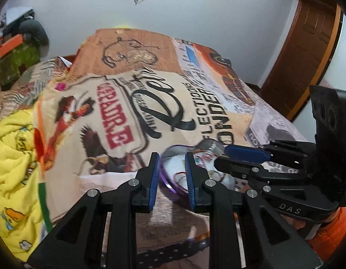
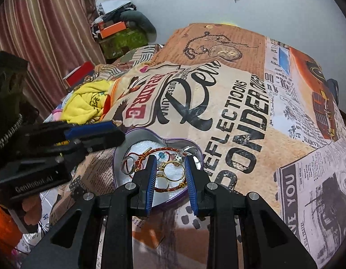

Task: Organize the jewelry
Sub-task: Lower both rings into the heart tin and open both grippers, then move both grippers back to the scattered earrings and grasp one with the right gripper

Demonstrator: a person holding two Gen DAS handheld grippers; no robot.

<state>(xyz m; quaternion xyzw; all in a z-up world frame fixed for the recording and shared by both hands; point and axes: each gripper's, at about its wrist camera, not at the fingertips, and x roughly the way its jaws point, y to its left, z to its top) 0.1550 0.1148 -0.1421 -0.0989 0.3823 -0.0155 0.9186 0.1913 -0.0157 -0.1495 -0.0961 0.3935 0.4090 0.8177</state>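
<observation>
A: How do the claws stand?

B: The right gripper (image 2: 169,157) has its blue pads parted by a narrow gap with nothing pinched between them. It hangs over the heart-shaped tin (image 2: 119,157), which sits on the printed blanket (image 2: 240,116).

A: And the other one?

B: The left gripper (image 1: 170,157) looks much the same: a narrow gap, pads bare, poised above the tin's purple rim (image 1: 164,179). Neither claw grips anything.

A: Where is the jewelry?

B: All in the tin. The right wrist view looks straight in: a gold ring (image 2: 173,170), a silver ring (image 2: 128,164), and a red-and-gold braided cord (image 2: 164,151) looped over the white lining (a small blue bead (image 2: 161,155) too).

A: Does the left view show that?

B: Barely. The contents blur there, half hidden by the right claw crossing in front. It does show a brown wooden door (image 1: 307,51), though. The right view alone takes in a striped curtain (image 2: 45,29).
</observation>
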